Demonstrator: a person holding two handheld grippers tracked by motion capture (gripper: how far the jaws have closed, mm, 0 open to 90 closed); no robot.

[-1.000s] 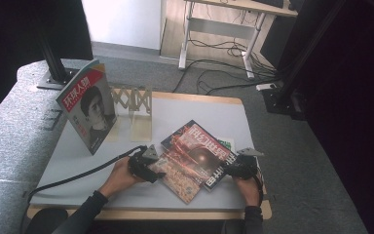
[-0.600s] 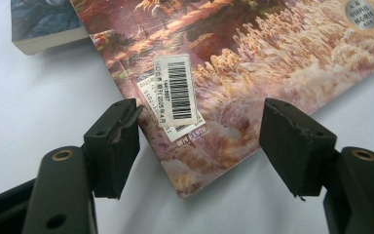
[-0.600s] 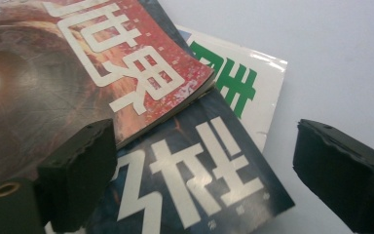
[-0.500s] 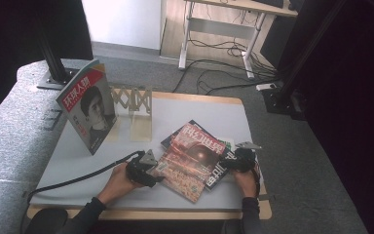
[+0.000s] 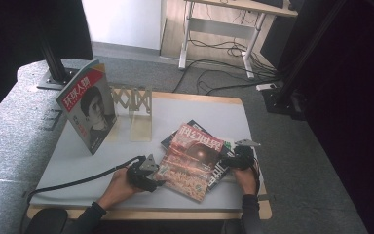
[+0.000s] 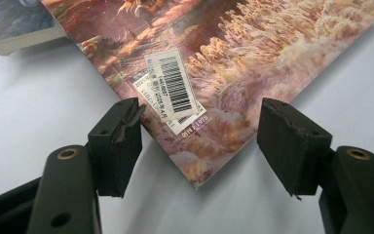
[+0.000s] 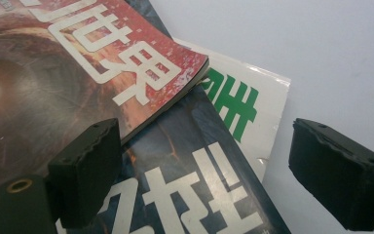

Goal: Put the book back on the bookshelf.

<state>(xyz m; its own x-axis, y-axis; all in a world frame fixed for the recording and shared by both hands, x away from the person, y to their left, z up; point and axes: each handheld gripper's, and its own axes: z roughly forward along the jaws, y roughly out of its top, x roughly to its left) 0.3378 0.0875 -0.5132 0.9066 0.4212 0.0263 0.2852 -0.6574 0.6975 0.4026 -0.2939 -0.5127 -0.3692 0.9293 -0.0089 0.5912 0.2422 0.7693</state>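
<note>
A: Pale tabletop with a wooden rim, grey carpet around it, a desk and cables far behind. What sits nearest?

B: Nearest are the two hands. The left gripper lies at the near left corner of the red magazine, the right gripper at its right edge.

A: How do the left fingers stand?

B: Apart, gripping nothing. In the left gripper view the magazine's corner with the barcode label points straight into the gap between them, flat on the tabletop, with neither finger pressing on it. They have just been narrowing a little.

A: And the right fingers?

B: Also spread, holding nothing. One hovers over the red cover, and below lie the dark magazine and a white one with green print. These have just been narrowing too.

A: Which way does the red magazine run?

B: Its long axis runs diagonally, from the near corner by the left hand up and away toward the back. I judge the left hand the better placed to lift it: the corner already sits between its fingers.

A: Farther back?

B: A wooden rack, and an upright magazine with a portrait leaning at its left, well apart from the pile
</note>
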